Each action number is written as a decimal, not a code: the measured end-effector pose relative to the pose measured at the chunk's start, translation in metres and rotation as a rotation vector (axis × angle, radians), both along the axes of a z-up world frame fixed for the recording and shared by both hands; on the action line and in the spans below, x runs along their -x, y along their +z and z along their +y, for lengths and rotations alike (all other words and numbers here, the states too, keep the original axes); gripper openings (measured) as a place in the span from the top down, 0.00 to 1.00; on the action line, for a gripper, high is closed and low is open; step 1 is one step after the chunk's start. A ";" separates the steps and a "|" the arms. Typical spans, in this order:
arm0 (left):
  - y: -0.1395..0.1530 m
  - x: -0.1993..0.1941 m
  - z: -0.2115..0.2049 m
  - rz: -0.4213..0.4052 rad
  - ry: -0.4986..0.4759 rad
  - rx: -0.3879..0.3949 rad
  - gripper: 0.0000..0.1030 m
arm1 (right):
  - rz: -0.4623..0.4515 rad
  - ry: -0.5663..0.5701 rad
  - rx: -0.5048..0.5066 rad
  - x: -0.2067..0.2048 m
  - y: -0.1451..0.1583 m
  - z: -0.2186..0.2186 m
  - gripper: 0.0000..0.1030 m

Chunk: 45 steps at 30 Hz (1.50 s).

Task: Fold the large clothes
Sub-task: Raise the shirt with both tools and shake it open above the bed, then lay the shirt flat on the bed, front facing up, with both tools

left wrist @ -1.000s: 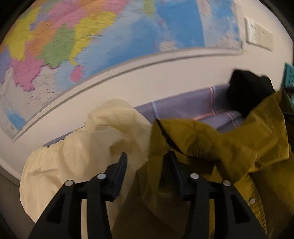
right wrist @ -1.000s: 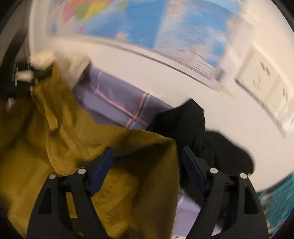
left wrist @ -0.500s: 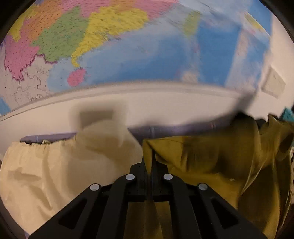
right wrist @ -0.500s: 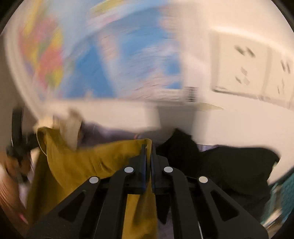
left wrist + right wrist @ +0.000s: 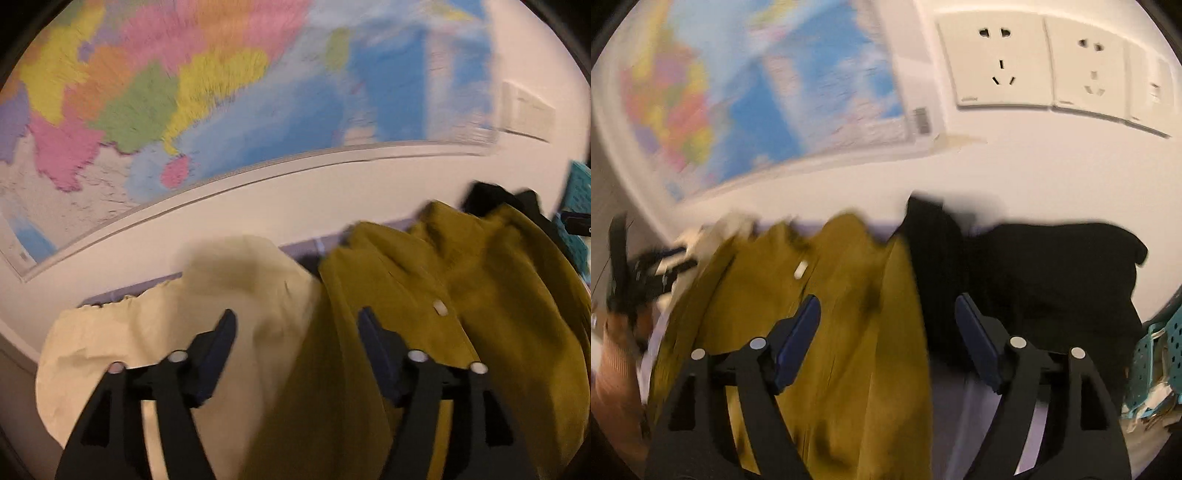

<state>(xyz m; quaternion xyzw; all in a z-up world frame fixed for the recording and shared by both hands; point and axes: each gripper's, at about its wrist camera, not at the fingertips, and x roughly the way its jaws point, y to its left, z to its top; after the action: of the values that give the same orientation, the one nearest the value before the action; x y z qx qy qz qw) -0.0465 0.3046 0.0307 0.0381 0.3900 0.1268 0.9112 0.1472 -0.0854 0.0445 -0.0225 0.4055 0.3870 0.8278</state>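
Now, left gripper [image 5: 295, 325]: we are opening its jaws; they are standing spread, pinching nothing, above the seam between shirts.
Right gripper [image 5: 886, 314]: we are opening its jaws too, wide, gripping nothing.
Mustard shirt [image 5: 461, 302]: it is lying crumpled at 3 o'clock of the cream garment [image 5: 155, 339], touching it.
Black garment [image 5: 1052, 273]: it is sitting at 3 o'clock of the mustard shirt [image 5: 842, 332].
Map [image 5: 221, 92]: it is hanging at 12 o'clock.

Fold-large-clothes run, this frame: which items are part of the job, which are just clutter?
Job:
- mustard shirt, lying under both grippers
- left gripper, jaws opening, pads off the cloth
- right gripper, jaws opening, pads off the cloth

Lying about:
- cream garment
- black garment
- wall map
- wall sockets
- teal basket
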 end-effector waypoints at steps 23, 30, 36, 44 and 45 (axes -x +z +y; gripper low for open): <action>0.002 0.122 0.044 -0.021 0.231 -0.161 0.92 | -0.117 -0.308 0.033 0.069 0.043 -0.180 0.89; -0.060 0.115 0.063 0.146 0.372 -0.373 0.53 | 0.106 -0.397 0.083 0.035 -0.060 -0.181 0.56; 0.010 0.180 0.047 -0.137 0.188 0.003 0.40 | -0.084 -0.315 -0.113 0.120 -0.025 -0.179 0.42; -0.020 0.185 -0.032 -0.101 -0.147 0.180 0.34 | 0.163 0.106 -0.045 0.222 -0.103 -0.083 0.43; -0.032 0.178 -0.037 -0.062 -0.165 0.194 0.34 | 0.185 0.135 -0.042 0.230 -0.113 -0.073 0.42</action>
<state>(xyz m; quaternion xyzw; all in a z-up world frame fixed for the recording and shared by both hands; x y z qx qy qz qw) -0.2248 0.2672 -0.0012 -0.0224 0.3676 0.0141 0.9296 -0.0831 -0.1585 -0.0683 0.0034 0.4696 0.4505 0.7593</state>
